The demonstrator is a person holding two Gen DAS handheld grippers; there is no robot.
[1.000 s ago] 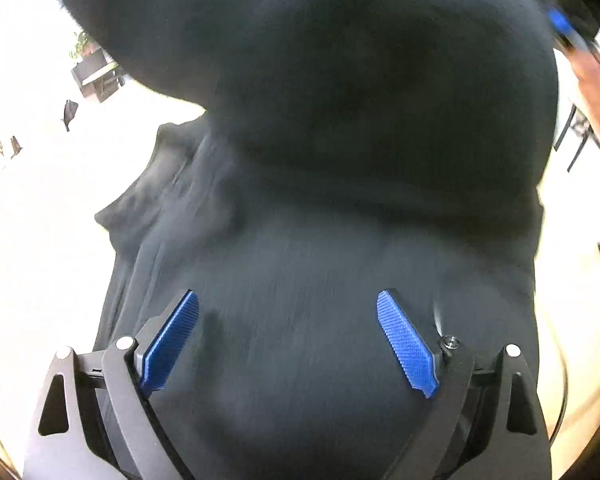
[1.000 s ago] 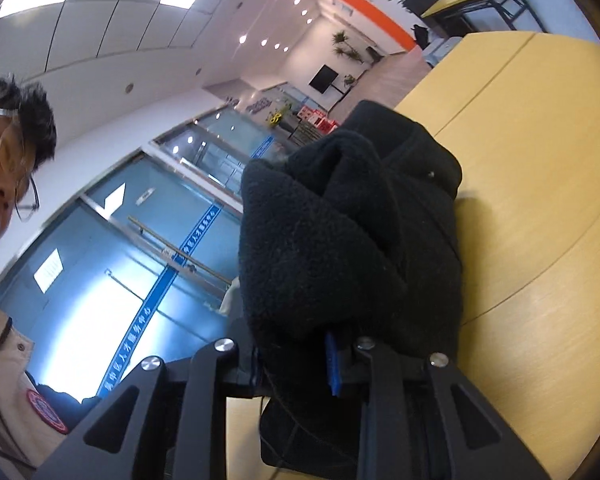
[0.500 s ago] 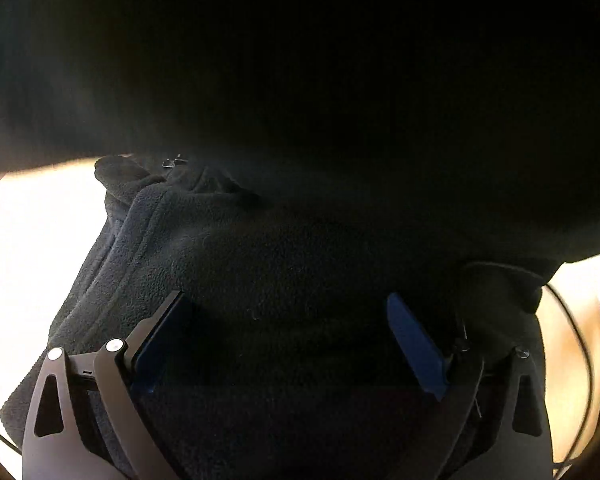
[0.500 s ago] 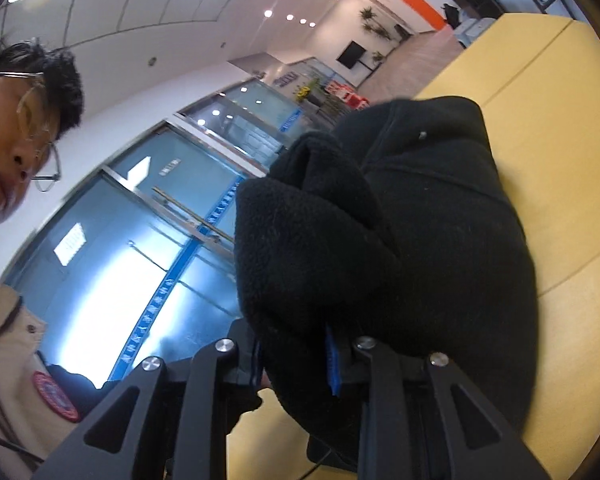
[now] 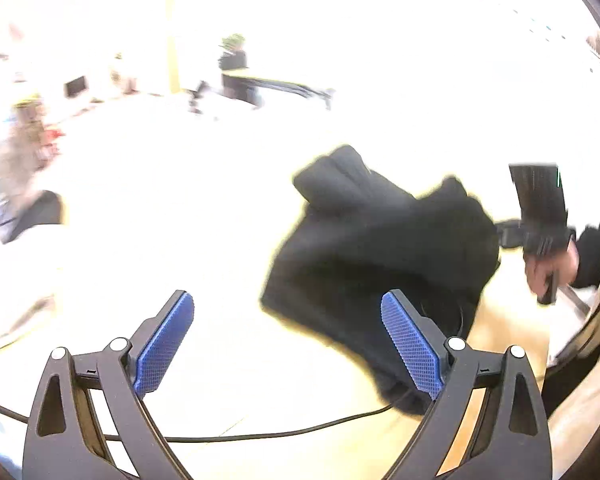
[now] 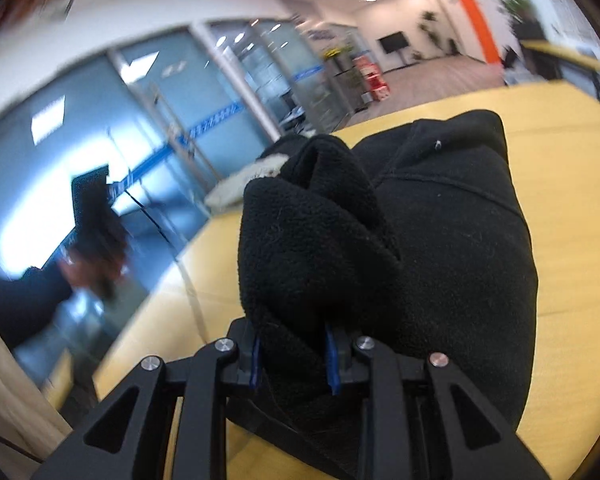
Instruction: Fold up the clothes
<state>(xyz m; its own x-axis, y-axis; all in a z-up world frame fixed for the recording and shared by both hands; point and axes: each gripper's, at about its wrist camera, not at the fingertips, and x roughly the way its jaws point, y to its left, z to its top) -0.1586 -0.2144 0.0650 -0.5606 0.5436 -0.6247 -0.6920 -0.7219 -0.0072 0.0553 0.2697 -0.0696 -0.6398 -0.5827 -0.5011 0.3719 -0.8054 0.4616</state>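
Right wrist view is filled by one yellow wooden table and one black fleece garment bunched on it; glass office walls are seen only here. Left wrist view is overexposed and blurred, so the table is mostly washed out there. One garment is counted, the same black fleece lying ahead and right of the left gripper, whose blue pads are spread wide with nothing between them. A fold of the fleece is clamped between the nearly closed jaws of the right gripper. One thin black cable is seen crossing beneath the left gripper.
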